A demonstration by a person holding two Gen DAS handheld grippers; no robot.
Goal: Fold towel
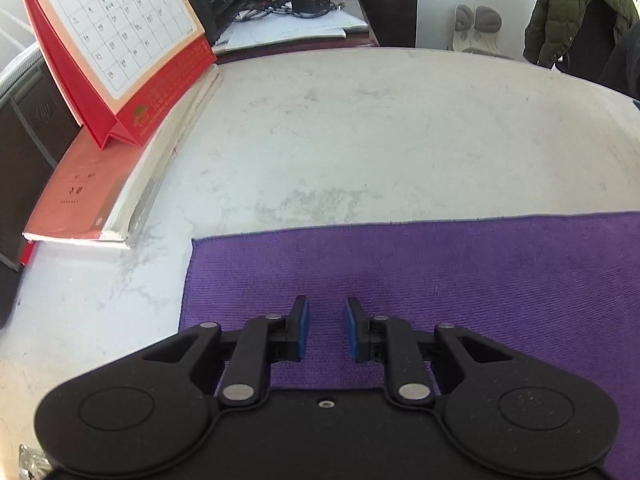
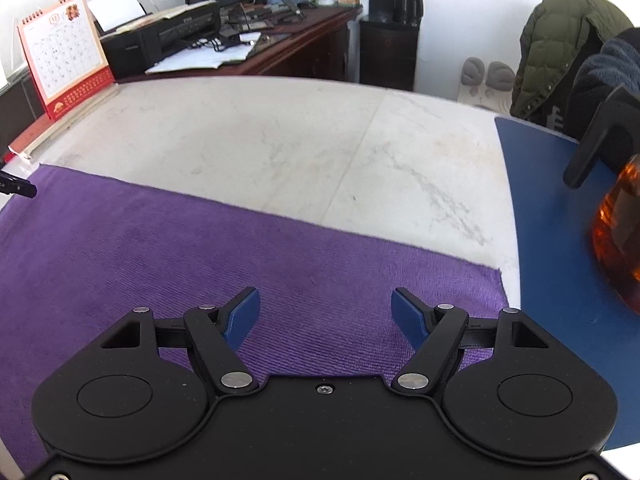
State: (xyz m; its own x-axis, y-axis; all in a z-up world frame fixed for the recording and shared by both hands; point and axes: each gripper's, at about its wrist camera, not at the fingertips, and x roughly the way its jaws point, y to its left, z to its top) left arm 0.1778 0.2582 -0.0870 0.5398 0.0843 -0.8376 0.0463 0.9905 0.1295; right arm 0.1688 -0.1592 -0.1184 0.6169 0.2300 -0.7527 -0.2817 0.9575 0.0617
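Note:
A purple towel [image 1: 440,264] lies flat on the white marble table, with its far left corner in the left wrist view and its far right corner in the right wrist view [image 2: 180,248]. My left gripper [image 1: 327,312] hovers over the towel's left part, jaws a little apart and empty. My right gripper [image 2: 325,304] hovers over the towel's right part, jaws wide open and empty. The tip of the left gripper [image 2: 18,188] shows at the left edge of the right wrist view.
A red desk calendar [image 1: 116,40] stands on a red book [image 1: 92,192] at the table's left. A blue mat [image 2: 560,240] with an amber bottle [image 2: 620,236] and a black stand lies at the right. A cluttered desk [image 2: 240,40] and jackets stand behind the table.

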